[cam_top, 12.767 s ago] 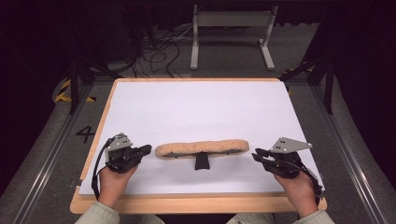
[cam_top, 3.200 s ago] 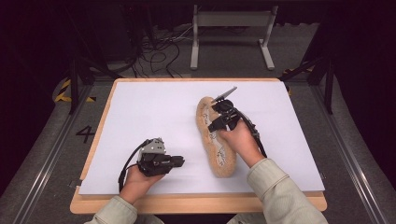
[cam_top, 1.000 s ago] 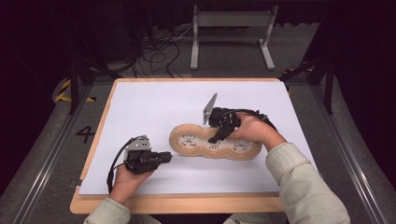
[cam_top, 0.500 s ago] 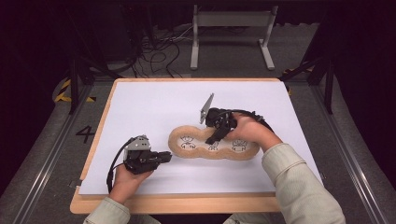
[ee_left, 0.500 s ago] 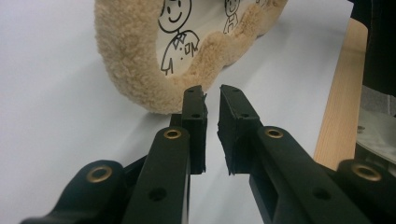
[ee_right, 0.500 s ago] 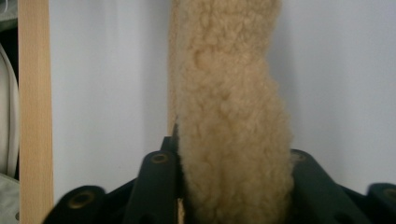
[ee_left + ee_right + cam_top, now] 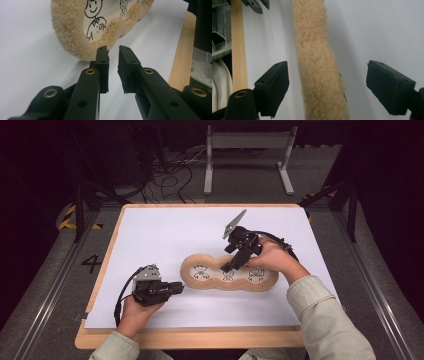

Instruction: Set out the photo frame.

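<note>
The plush photo frame (image 7: 229, 274) is straddled by the wide-spread right gripper (image 7: 231, 265), presumably for regripping, while the narrowly parted, empty left gripper (image 7: 176, 288) waits beside its end.

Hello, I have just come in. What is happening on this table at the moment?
A person works at a table with a hand-held gripper in each hand. A fluffy tan photo frame with three cartoon figure drawings lies flat on the white surface. The right hand-held gripper is over the middle of the frame, its jaws wide open on either side of the fuzzy rim, not closed on it. The left hand-held gripper rests near the frame's left end, its jaws slightly apart and holding nothing.
</note>
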Tool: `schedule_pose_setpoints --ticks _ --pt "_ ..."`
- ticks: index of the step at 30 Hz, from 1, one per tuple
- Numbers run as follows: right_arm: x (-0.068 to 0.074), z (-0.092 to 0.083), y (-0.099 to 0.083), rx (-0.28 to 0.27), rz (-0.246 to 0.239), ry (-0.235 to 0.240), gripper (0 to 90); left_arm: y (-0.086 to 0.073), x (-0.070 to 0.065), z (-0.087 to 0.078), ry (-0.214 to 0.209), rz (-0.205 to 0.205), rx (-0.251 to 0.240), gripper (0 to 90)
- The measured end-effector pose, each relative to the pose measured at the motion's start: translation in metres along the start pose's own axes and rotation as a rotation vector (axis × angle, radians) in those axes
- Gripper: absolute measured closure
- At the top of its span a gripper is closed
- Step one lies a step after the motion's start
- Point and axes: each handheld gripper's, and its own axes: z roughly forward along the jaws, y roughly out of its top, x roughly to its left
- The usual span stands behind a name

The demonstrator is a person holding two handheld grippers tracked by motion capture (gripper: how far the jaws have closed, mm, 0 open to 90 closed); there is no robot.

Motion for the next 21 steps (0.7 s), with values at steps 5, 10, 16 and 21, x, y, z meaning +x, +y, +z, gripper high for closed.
schedule_pose_setpoints --ticks 5,10,16,21 --pt "0.007 -0.020 -0.006 -0.085 0.003 -0.040 9.5 0.000 0.000 -0.005 0.009 -0.001 -0.011 71.3" --pt "0.023 -0.044 -0.028 -0.171 -0.004 -0.057 0.0 -0.001 -0.001 -0.015 0.040 -0.025 -0.036 64.4" --pt "0.030 -0.059 -0.041 -0.160 -0.004 -0.133 0.0 -0.004 0.003 -0.021 0.052 -0.048 -0.042 56.9" --pt "0.030 -0.073 -0.056 -0.149 0.014 -0.186 0.0 -0.007 0.005 -0.024 0.066 -0.037 -0.044 53.8"
